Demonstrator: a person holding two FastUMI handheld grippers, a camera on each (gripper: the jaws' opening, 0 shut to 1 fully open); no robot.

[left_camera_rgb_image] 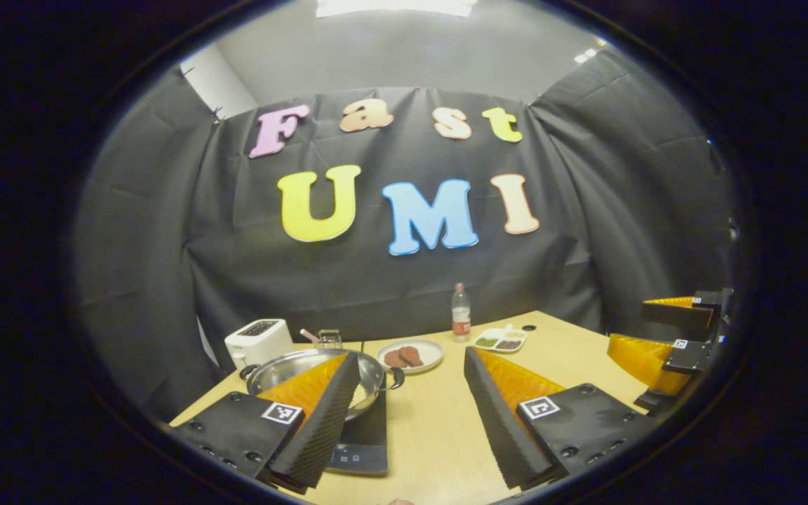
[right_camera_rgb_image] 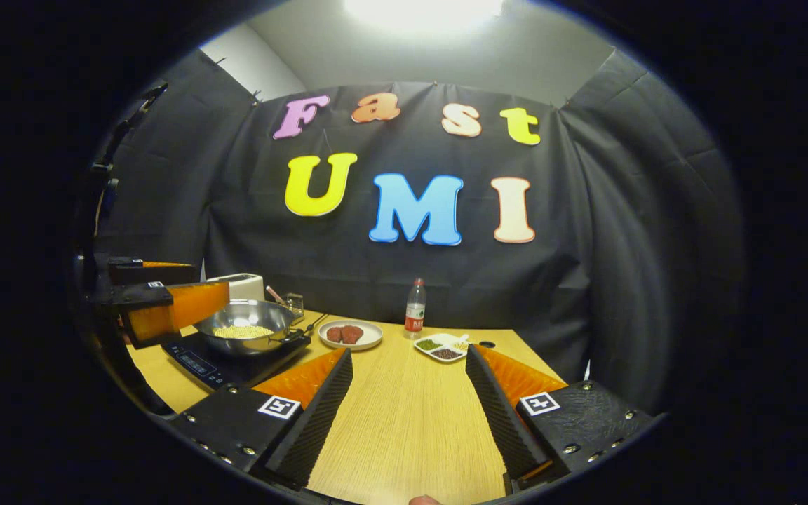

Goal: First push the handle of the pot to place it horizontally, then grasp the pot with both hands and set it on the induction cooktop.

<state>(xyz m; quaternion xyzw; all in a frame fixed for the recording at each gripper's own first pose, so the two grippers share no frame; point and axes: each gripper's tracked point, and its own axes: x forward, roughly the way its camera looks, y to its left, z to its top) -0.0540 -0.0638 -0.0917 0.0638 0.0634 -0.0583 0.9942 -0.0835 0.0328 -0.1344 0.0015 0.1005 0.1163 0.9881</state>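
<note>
Right gripper view: the pot (right_camera_rgb_image: 250,330) is already seated on the induction cooktop (right_camera_rgb_image: 200,363) at the table's (right_camera_rgb_image: 411,421) left edge, and both grippers (right_camera_rgb_image: 407,410) (left_camera_rgb_image: 411,414) are held wide apart, empty, so nothing appears left.

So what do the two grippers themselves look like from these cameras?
Each gripper, left and right, has two wedge-shaped fingers with ribbed inner faces, mounted on black bolted blocks. Each block carries a small square black-and-white marker tag. No cables or sleeves are visible.
</note>
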